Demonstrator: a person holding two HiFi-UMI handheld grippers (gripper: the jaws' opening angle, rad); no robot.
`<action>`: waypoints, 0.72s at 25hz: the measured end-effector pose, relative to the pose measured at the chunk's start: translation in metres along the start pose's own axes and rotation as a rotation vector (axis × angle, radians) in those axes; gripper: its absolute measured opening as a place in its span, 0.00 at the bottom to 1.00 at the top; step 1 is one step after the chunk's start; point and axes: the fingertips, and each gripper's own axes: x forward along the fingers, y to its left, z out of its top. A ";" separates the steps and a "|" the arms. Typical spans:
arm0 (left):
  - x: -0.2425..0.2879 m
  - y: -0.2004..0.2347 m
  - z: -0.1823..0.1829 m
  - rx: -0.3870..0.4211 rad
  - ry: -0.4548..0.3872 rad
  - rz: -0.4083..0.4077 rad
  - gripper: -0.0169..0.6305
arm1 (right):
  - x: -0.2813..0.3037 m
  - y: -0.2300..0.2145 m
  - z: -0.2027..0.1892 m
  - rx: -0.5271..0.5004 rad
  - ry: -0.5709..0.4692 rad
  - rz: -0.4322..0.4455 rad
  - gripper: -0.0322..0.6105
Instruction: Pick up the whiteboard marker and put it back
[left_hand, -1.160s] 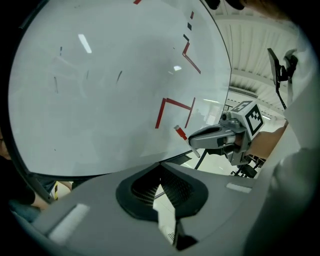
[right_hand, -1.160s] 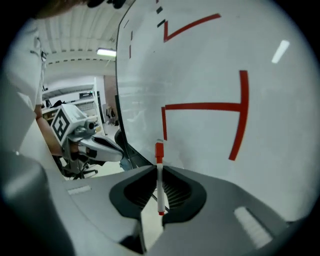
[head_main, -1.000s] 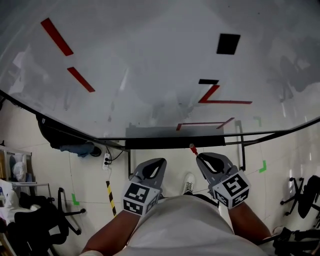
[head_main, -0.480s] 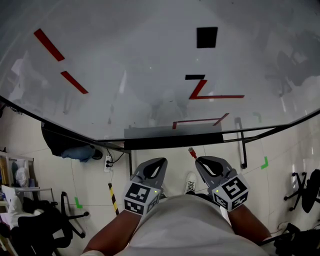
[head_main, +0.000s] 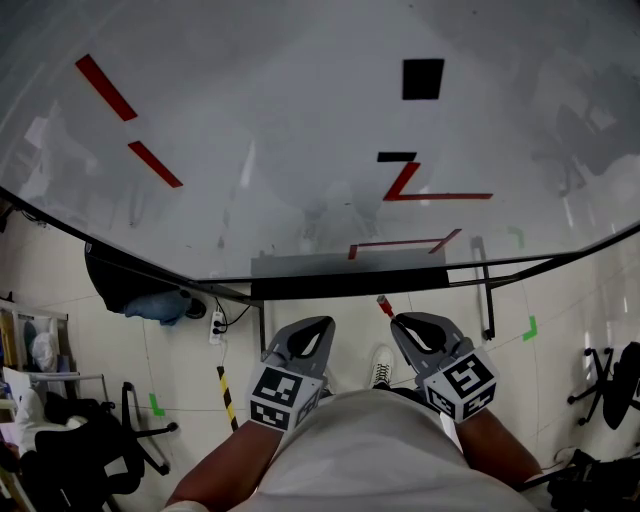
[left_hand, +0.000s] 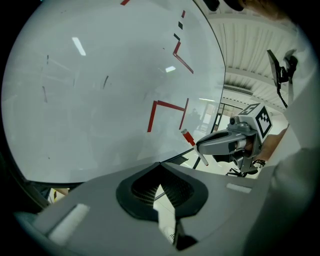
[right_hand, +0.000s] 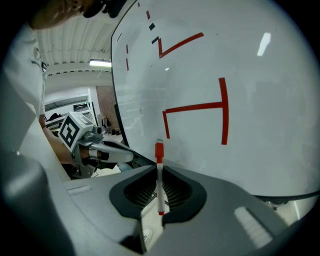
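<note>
Barely anything has shifted since half a second ago. The whiteboard (head_main: 280, 130) slid a hair down and to the right in the head view, so the head tipped a bit, and both grippers sit about where they were.

The right gripper (head_main: 400, 322) is clamped on the whiteboard marker (right_hand: 159, 175). It holds the white barrel, and the red cap pokes out past the jaw tips toward 11 o'clock, aimed at the board's bottom edge. My guess is it's held by the body like that so the capped end goes first to the dark tray (head_main: 350, 287) running under the board at 12 o'clock from the grippers. The cap is close to the tray but not touching it, so the put-back isn't done yet.

The left gripper (head_main: 322, 328) has its jaws closed tip to tip with nothing between them. It's parked just beside the other one, at its 9 o'clock, and looks like it's only keeping out of the way.

Count:
- One marker.
- Two grippers.
- One board and one tray.
- Four red drawings: two slanted strokes at 10 o'clock, a bent Z-ish stroke at 1 o'clock, and a bracket shape low down near the tray.
- Two black patches: a square at 1 o'clock and a short bar just under it.
</note>
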 end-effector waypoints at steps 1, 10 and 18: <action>0.000 0.000 0.000 -0.002 0.000 0.002 0.05 | 0.001 0.000 0.000 -0.001 0.000 0.001 0.11; 0.001 0.005 0.004 -0.024 -0.025 0.013 0.05 | 0.005 -0.001 -0.002 -0.001 0.012 0.007 0.11; 0.003 0.011 0.003 -0.030 -0.015 0.016 0.05 | 0.011 -0.003 -0.001 -0.009 0.025 0.005 0.11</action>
